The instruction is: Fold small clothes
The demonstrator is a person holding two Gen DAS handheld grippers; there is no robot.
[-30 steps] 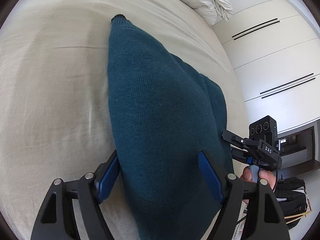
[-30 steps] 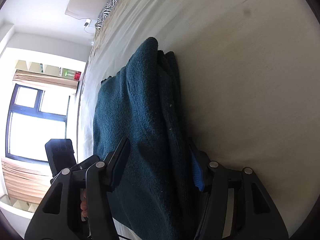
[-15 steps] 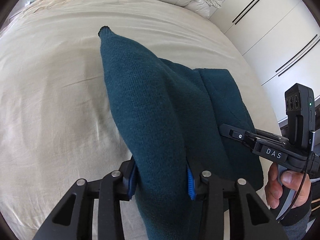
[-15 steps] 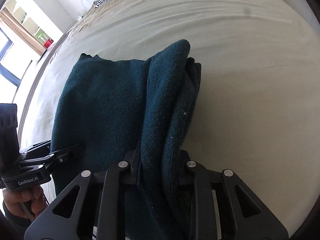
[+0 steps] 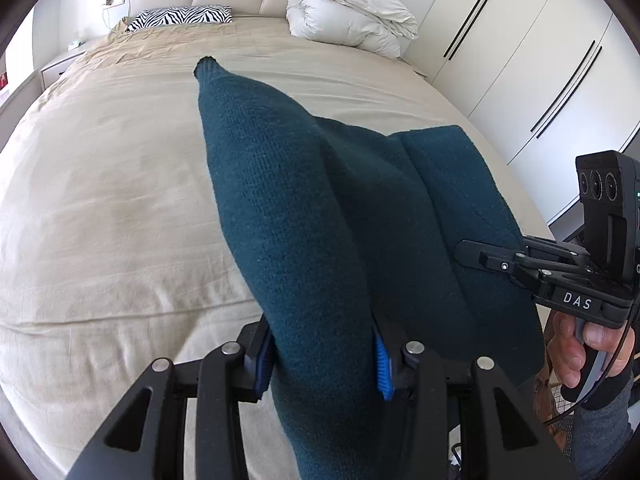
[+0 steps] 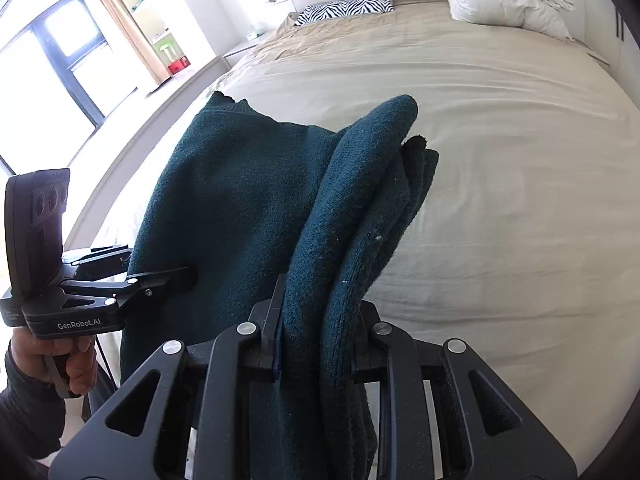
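Observation:
A dark teal knit sweater [image 5: 340,208] lies on the beige bed [image 5: 100,200] near its front edge; it also shows in the right wrist view [image 6: 240,200]. My left gripper [image 5: 322,356] is shut on the sweater's near left edge, the cloth bunched between its blue pads. My right gripper [image 6: 316,340] is shut on the thick folded right edge of the sweater. Each gripper shows in the other's view, the right one [image 5: 472,252] and the left one [image 6: 188,276], both clamped on the cloth. The near part of the sweater is lifted off the bed.
A zebra pillow [image 5: 180,18] and a white duvet [image 5: 348,20] lie at the headboard. White wardrobe doors [image 5: 540,60] stand to the right. A window [image 6: 52,60] and a bedside shelf are to the left.
Both grippers have closed on the sweater's near edge and tilted up, lifting it. The views now take in the headboard.

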